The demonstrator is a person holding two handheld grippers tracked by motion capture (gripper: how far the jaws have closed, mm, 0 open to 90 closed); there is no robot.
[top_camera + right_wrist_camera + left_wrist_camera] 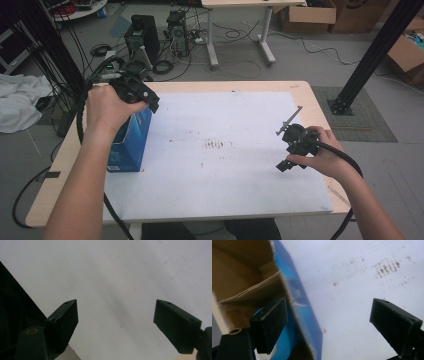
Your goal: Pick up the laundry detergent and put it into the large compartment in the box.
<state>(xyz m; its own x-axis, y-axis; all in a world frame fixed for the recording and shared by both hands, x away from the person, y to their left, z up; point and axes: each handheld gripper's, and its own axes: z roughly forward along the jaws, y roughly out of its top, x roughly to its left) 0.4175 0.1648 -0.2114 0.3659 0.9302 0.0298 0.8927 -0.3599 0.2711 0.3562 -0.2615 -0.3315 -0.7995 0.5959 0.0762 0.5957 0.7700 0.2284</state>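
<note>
An open blue cardboard box (127, 145) stands at the left edge of the white sheet (225, 170). A hand holds my left gripper (150, 102) over the box's top right corner. In the left gripper view the blue box wall (297, 297) runs between the jaws without touching either pad; one jaw hangs over the brown inside, the other over the white sheet (352, 290). My left gripper (329, 312) is open. At the sheet's right side my right gripper (286, 150) is held low, and my right gripper (116, 315) is open over the bare white sheet (112, 277).
The sheet covers most of a light wooden table (305, 92). Faint brown marks (216, 145) stain its middle. Beyond the table are computer towers (145, 32), cables, a second desk (240, 5), cardboard boxes (307, 15) and a black post (370, 55). White cloth (20, 100) lies at the left.
</note>
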